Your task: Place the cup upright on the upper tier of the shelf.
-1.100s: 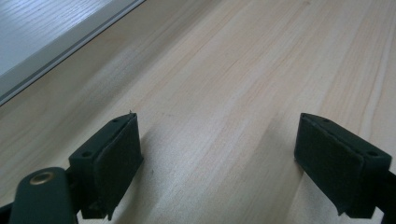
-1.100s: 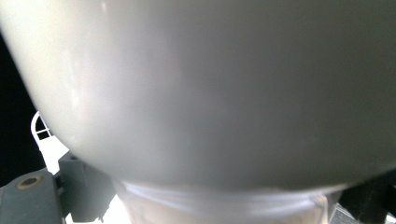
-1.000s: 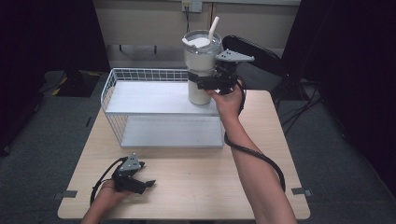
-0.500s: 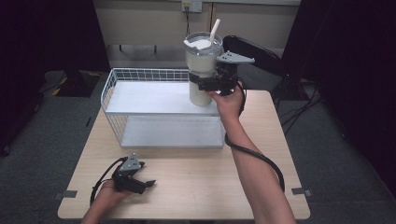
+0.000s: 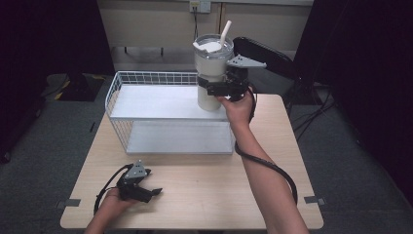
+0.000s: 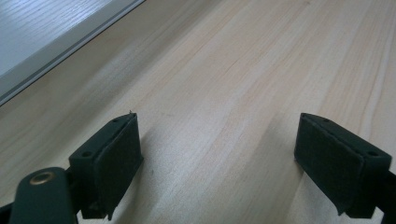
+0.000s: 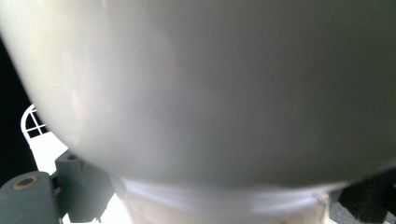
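The tumbler [image 5: 212,73], a tall cream cup with a clear lid and a white straw [image 5: 225,33], now hangs above the rear right corner of the white wire rack [image 5: 146,78]. Half a second ago its base looked closer to the rack's top shelf, and a second ago closer again; across the three high-view pictures the cup has crept upward and a little toward the rack's right end, staying upright throughout. I read that as a lift off the shelf, or a carry across it, rather than a set-down, though whether the base has fully cleared the shelf cannot be told from above.

The right gripper [image 5: 214,90] is clamped on the tumbler at its narrower lower body, jaws closed against either side; in the right gripper view the cup's pale wall [image 7: 210,84] looms close and blurred, with a piece of the rack's wire rim [image 7: 30,122] behind it at the left.

The left gripper [image 5: 146,191] has not moved in that second. It rests on the wooden table [image 5: 219,185] in front of the rack's left half, well apart from the cup, jaws wide apart with nothing between them; in its own view the pads [image 6: 116,158] sit over bare wood grain [image 6: 224,102].

With a full, top-heavy cup held low, tilt is the thing to watch as it travels.
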